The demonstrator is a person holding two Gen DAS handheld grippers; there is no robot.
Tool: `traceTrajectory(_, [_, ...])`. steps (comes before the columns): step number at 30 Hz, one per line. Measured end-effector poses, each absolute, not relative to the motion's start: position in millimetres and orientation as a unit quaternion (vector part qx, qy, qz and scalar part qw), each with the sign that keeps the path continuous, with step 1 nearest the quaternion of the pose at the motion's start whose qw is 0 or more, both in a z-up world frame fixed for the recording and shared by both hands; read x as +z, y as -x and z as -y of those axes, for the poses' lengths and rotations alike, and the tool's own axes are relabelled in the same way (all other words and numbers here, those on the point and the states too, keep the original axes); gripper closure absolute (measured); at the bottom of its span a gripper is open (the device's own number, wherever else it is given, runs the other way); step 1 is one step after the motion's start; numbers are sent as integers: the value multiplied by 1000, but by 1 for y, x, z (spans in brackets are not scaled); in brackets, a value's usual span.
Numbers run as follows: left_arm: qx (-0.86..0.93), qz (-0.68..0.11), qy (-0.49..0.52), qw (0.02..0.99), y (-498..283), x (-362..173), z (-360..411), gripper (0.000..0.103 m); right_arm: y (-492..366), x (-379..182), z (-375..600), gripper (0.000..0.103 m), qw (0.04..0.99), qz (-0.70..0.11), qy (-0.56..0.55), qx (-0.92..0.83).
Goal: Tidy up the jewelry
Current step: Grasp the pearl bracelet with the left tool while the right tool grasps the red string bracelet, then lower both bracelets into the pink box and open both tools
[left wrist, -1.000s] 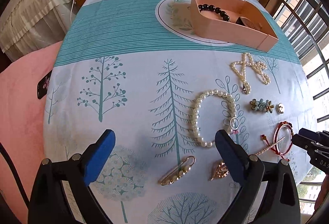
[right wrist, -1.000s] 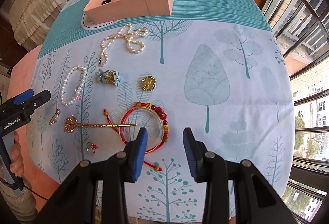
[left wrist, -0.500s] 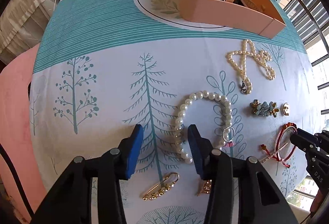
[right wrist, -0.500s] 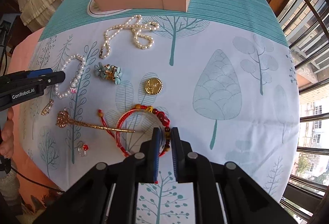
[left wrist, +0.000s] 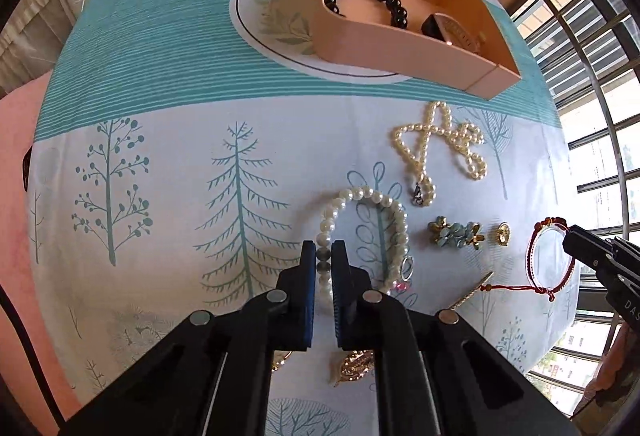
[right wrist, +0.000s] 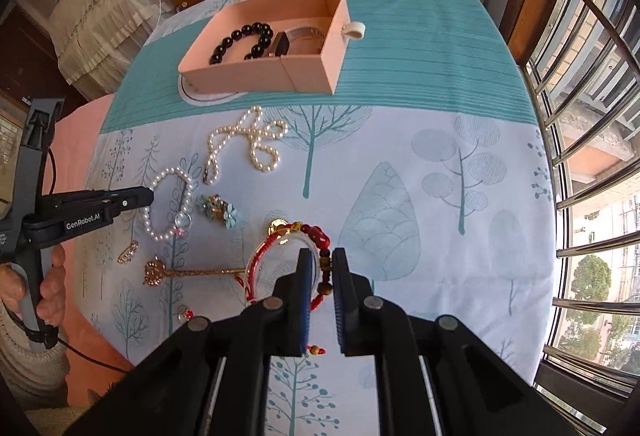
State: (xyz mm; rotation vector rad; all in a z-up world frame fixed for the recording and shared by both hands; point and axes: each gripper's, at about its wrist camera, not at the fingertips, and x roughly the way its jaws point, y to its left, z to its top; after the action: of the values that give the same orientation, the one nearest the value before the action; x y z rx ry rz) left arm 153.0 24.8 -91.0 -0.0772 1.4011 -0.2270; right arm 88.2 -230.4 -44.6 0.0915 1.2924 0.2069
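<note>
Left gripper (left wrist: 324,256): jaws closed on the left run of the white pearl bracelet (left wrist: 362,196), beads pinched between the blue pads; the rest of the loop lies on the tree-print tablecloth (left wrist: 160,156). Its body reads "GenRobot.AI" in white in the right wrist view; a person's hand (right wrist: 48,284) holds its handle.

Right gripper (right wrist: 325,264): jaws closed on the beaded side of the red cord bracelet (right wrist: 280,240), which appears raised off the cloth. In the left wrist view its side shows partial letters "DAS".

Pink box (right wrist: 312,72): open, at the far end of the table, holding a black bead bracelet (right wrist: 240,40) and a watch (right wrist: 296,36).

Loose on the cloth: cream pearl necklace (left wrist: 440,152), blue flower brooch (left wrist: 456,234), gold hairpin (right wrist: 192,272), small gold pin (right wrist: 128,251). No other writing is legible.
</note>
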Motion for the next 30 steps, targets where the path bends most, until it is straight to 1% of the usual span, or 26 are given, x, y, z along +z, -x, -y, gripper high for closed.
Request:
traceTrajectory(9, [-128, -585, 46, 800, -152, -15, -15, 98, -91, 5, 220, 93, 830, -540, -53, 124])
traceTrajectory(17, [-121, -516, 74, 845, -175, 41, -16, 98, -126, 37, 199, 93, 861, -484, -79, 135])
traceTrajectory(24, [-117, -488, 99, 859, -221, 66, -14, 98, -177, 56, 190, 93, 878, -450, -110, 119])
traceTrajectory(27, [-122, -482, 95, 862, -237, 65, -12, 98, -199, 53, 187, 93, 879, -449, -121, 107])
traceTrajectory(30, [-126, -490, 84, 859, -251, 52, -3, 98, -221, 40, 185, 93, 875, -456, -130, 94])
